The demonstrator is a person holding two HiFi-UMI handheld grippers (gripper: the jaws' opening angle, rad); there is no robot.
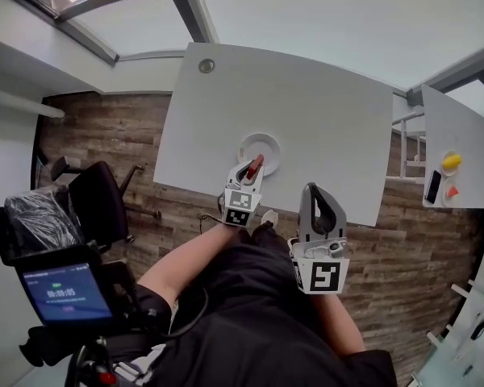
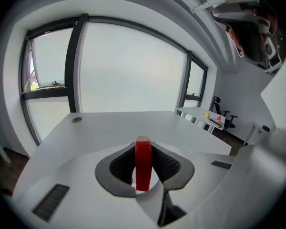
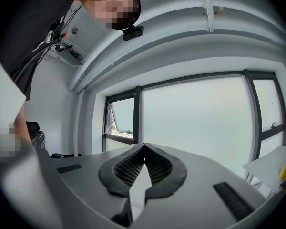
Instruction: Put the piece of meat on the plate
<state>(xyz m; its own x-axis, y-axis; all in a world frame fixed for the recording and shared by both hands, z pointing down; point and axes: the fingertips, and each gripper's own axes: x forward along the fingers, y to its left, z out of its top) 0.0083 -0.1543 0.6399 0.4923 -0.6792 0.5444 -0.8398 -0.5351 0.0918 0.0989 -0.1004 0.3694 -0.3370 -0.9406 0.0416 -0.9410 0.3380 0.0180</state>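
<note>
A white plate [image 1: 262, 145] lies near the front edge of the white table [image 1: 306, 111]. My left gripper [image 1: 253, 166] hangs over the plate's near rim, shut on a flat red piece of meat [image 1: 256, 166]. In the left gripper view the meat [image 2: 143, 163] stands on edge between the dark pads [image 2: 168, 166], with the tabletop [image 2: 128, 123] stretching away beyond it. My right gripper [image 1: 313, 189] sits off the table's front edge, to the right of the plate. Its tips [image 3: 144, 150] meet with nothing between them, and it faces the windows.
A second white table at the right carries a yellow object [image 1: 451, 161], a small red one [image 1: 452, 192] and a black phone [image 1: 433, 187]. A black office chair [image 1: 97, 200] stands at the left on the wood floor. A round cable grommet [image 1: 206, 66] sits at the table's far corner.
</note>
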